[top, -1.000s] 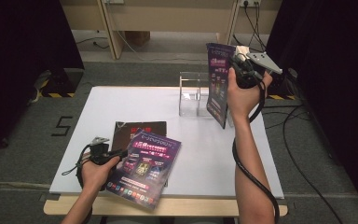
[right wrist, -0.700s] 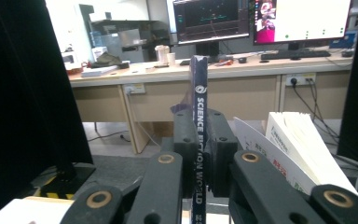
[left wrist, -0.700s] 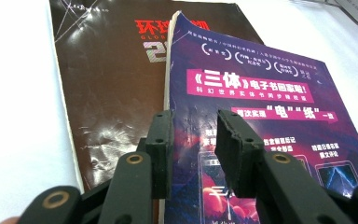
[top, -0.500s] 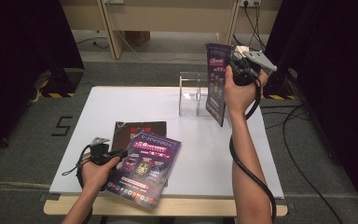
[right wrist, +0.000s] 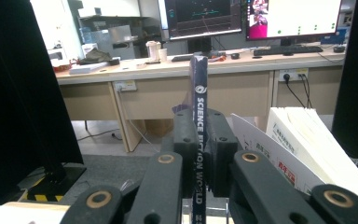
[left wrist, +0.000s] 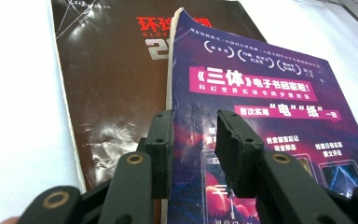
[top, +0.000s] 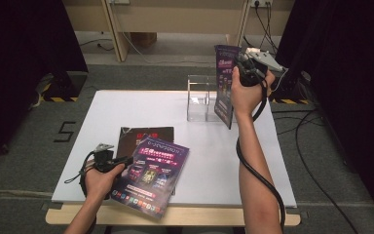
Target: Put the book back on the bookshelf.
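Note:
My right gripper [top: 243,63] [right wrist: 199,116] is raised at the table's far right and shut on the spine of a thin purple magazine [top: 223,87] [right wrist: 199,93]. The magazine stands upright, just right of a clear acrylic holder [top: 199,97]. At the near left, my left gripper [top: 111,161] [left wrist: 193,123] is open, jaws apart over the left edge of a second purple magazine [top: 151,175] [left wrist: 261,93]. That magazine lies partly on a dark brown one [top: 143,134] [left wrist: 112,70] and overhangs the table's front edge.
The white table [top: 141,109] stands on grey carpet with a taped "5" [top: 66,131] to its left. A black cable [top: 253,165] hangs along the right forearm. Black curtains flank both sides. Beyond the right gripper lean several white booklets [right wrist: 298,140].
My right hand has shifted a little to the left with the upright magazine, closer to the clear holder. The left hand and both flat magazines have not moved.

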### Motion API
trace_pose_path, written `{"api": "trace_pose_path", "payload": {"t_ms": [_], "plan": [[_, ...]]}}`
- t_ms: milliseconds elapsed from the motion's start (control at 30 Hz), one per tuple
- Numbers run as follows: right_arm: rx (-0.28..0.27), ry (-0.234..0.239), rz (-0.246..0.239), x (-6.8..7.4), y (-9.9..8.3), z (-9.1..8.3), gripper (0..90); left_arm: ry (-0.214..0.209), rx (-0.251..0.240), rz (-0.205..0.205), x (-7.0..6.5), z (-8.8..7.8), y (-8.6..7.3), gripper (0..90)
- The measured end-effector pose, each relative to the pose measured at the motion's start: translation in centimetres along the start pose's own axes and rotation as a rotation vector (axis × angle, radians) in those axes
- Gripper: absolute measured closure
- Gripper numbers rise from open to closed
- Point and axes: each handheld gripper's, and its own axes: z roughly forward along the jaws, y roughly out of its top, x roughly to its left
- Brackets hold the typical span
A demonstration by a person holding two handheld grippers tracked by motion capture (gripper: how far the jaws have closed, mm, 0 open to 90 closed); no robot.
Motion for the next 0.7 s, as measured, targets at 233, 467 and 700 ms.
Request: {"api": "trace_pose_path", "payload": {"t_ms": [233,467,700], "plan": [[0.009,-0.016,0.000,0.0,-0.5,0.8,84.8,0.001,0.000,0.001,0.1,0.0,0.0,66.1],[0.018,-0.021,0.007,-0.2,-0.8,1.4,84.8,-0.001,-0.001,0.001,0.0,-0.1,0.0,66.1],[0.019,-0.034,0.008,-0.6,-1.2,2.1,84.8,-0.002,-0.002,0.001,0.0,0.0,-0.1,66.1]]}}
